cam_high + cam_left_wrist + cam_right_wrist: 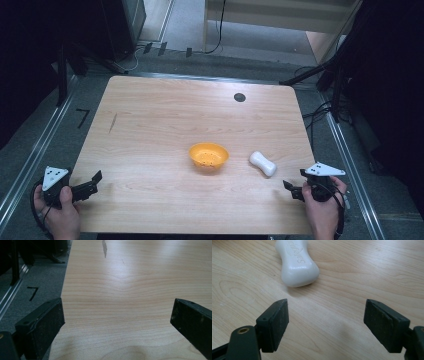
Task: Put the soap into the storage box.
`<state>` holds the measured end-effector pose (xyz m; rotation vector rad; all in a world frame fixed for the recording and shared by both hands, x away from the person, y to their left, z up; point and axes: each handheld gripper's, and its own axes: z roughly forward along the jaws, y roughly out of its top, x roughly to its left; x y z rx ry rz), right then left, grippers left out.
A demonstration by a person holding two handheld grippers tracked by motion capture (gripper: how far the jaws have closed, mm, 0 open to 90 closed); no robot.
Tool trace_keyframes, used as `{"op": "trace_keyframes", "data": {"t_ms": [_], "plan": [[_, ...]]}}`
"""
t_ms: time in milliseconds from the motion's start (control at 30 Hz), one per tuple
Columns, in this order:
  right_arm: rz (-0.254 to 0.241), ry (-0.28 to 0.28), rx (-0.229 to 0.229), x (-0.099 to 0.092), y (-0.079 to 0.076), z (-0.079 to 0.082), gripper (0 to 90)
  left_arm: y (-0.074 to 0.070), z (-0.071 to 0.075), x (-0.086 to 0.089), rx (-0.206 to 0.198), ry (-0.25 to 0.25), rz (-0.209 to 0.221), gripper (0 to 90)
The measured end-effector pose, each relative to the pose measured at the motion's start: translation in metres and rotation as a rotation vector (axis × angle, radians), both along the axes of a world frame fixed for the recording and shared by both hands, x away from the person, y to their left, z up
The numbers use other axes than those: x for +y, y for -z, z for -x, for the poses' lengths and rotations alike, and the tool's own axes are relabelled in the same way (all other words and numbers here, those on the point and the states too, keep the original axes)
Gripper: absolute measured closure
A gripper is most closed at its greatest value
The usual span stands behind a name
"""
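Wood-grain table (150,125) seen from the high view carries an orange perforated bowl (209,156) a little toward the near edge from its middle, with a white soap bar (263,163) lying just beside it toward the right edge, apart from it. A dark round hole (239,97) sits near the far edge. At the near left corner a hand holds the left gripper (95,181), jaws apart; at the near right corner another hand holds the right gripper (293,187).

Left gripper view: the left gripper (117,312) hangs over the table's left edge, jaws spread wide with bare wood between them.

Right gripper view: the right gripper (325,315) has its jaws wide apart, the soap bar (297,263) lying near, just beyond the left jaw, untouched.
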<state>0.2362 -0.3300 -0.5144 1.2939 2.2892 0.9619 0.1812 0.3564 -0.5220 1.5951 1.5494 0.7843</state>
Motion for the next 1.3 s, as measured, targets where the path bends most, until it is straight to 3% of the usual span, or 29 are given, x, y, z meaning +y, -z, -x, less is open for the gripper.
{"op": "trace_keyframes", "data": {"t_ms": [267,933,1300], "plan": [[0.067,-0.05,0.07,0.012,-0.005,-0.016,20.6,0.0,0.0,0.0,-0.003,-0.001,0.005,0.0],[0.206,-0.14,0.138,0.046,-0.018,-0.051,14.3,0.0,0.0,0.001,0.001,0.001,0.013,0.0],[0.246,-0.174,0.17,0.062,-0.019,-0.065,13.7,0.0,-0.001,0.002,0.006,0.0,0.02,0.0]]}}
